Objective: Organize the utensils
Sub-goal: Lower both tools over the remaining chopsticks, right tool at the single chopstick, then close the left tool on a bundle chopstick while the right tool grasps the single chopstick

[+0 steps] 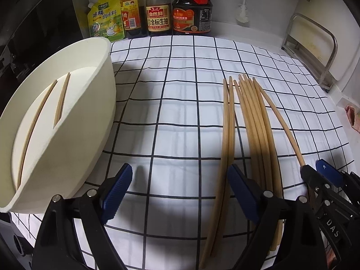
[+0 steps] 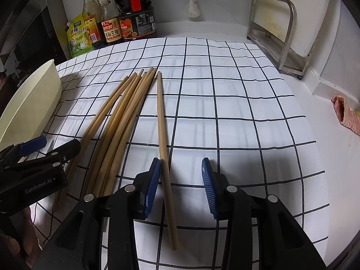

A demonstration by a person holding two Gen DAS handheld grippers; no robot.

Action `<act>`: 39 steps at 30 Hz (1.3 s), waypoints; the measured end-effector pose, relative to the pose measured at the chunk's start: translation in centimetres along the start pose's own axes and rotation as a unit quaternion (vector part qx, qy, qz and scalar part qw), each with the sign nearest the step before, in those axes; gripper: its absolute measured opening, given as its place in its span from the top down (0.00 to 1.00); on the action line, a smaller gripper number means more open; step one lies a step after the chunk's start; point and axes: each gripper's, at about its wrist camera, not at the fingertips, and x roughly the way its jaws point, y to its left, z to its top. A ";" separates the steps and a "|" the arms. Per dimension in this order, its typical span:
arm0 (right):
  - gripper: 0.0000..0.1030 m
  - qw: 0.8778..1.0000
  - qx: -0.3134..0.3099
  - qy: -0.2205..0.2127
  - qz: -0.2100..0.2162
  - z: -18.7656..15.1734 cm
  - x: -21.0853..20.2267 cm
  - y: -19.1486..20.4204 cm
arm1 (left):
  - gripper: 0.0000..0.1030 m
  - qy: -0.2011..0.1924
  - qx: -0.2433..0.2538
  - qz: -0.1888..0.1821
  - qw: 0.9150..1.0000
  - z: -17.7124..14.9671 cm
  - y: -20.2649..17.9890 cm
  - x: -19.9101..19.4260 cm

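A cream bowl stands tilted at the left on the checked cloth, with two wooden chopsticks inside it. Several more chopsticks lie in a loose bundle on the cloth to the right. My left gripper is open wide over bare cloth between the bowl and the bundle, holding nothing. One single chopstick lies apart from the bundle. My right gripper is open around its near end; the stick runs beside the left pad, and the right pad stands clear of it.
Sauce bottles and a yellow seasoning pouch line the back wall. A steel rack stands at the back right, with a white brush on the wall. A pink rag lies at the right edge.
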 end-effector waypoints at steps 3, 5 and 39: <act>0.64 1.000 0.000 0.000 0.000 0.0 0.0 0.0 | 0.17 0.002 -0.002 -0.001 1.000 0.1 0.0 0.0; 0.64 1.000 0.000 0.000 0.000 0.0 0.0 -0.1 | 0.17 0.002 0.002 0.000 1.000 0.1 -0.3 0.0; 0.64 0.999 -0.029 -0.014 -0.005 0.1 0.6 1.4 | 0.27 -0.003 0.019 -0.013 1.000 1.1 -0.6 -0.1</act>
